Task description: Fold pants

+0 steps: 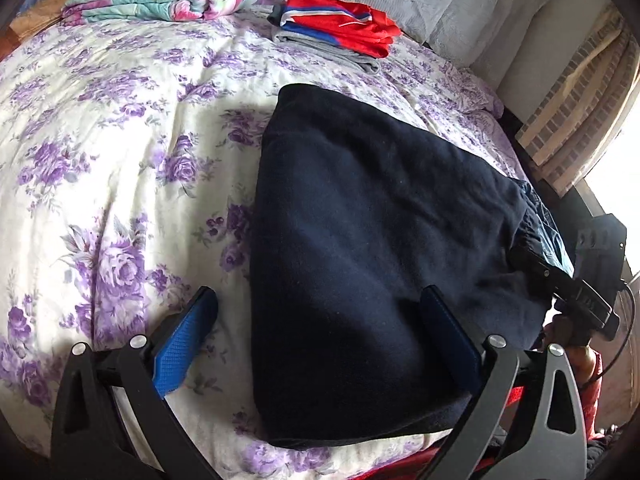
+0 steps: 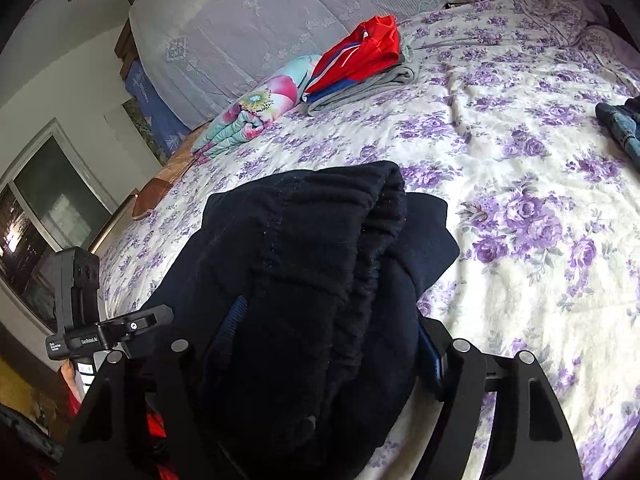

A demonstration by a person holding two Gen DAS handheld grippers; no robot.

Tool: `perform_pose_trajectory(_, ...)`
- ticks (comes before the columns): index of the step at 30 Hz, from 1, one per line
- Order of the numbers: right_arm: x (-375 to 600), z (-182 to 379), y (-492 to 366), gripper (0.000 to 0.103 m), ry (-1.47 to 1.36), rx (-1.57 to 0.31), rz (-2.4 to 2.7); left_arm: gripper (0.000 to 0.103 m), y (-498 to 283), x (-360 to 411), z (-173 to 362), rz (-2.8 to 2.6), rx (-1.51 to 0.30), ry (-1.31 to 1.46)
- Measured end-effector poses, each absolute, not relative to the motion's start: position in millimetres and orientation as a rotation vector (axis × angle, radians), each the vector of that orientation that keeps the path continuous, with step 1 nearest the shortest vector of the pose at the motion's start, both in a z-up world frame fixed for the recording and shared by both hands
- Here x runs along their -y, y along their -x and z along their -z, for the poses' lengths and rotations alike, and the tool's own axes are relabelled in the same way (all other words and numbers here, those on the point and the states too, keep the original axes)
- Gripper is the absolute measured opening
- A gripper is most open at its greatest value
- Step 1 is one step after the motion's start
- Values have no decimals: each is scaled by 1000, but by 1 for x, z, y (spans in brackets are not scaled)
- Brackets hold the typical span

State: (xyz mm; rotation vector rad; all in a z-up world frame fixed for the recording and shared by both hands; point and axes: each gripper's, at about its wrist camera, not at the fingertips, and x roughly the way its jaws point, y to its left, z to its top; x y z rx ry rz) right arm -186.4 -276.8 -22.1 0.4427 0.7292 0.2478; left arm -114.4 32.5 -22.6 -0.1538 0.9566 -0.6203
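Observation:
The dark navy pants (image 1: 372, 240) lie folded on the floral bedspread (image 1: 120, 140), near its front edge. My left gripper (image 1: 320, 304) is open, one blue finger on the spread, the other on the fabric's near end. In the right wrist view the pants (image 2: 312, 272) bunch up with the elastic waistband on top, lying between the wide-apart fingers of my right gripper (image 2: 328, 320); it is open around the bundle. The right gripper's body shows at the right edge of the left wrist view (image 1: 580, 292).
A stack of folded clothes, red on top of grey (image 1: 336, 28), and a rolled floral blanket (image 1: 168, 0) lie at the bed's far side by the lace-covered headboard. Blue jeans (image 2: 624, 128) lie at the right. A window is on the left wall.

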Motion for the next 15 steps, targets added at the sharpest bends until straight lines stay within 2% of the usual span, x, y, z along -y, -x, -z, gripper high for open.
perform_pose_trajectory(5,277,24,187,74,-462,-710,-234,95,115,-25,23,631,-941,130)
perform_pose_trajectory(6,274,22,190,72,-444,-701,-227,80,117,-21,20,631,-931,118)
perform_pose_trajectory(7,271,18,192,68,-419,-689,-220,73,122,-15,14,621,-908,84)
perform_pose_trajectory(12,266,-3,197,55,-391,-634,-228,55,137,2,-7,549,-804,-51)
perform_pose_trajectory(14,261,-17,194,50,-364,-609,-244,41,132,0,-15,562,-795,-35)
perform_pose_trajectory(15,259,-25,191,47,-348,-598,-255,37,130,3,-25,591,-775,-39)
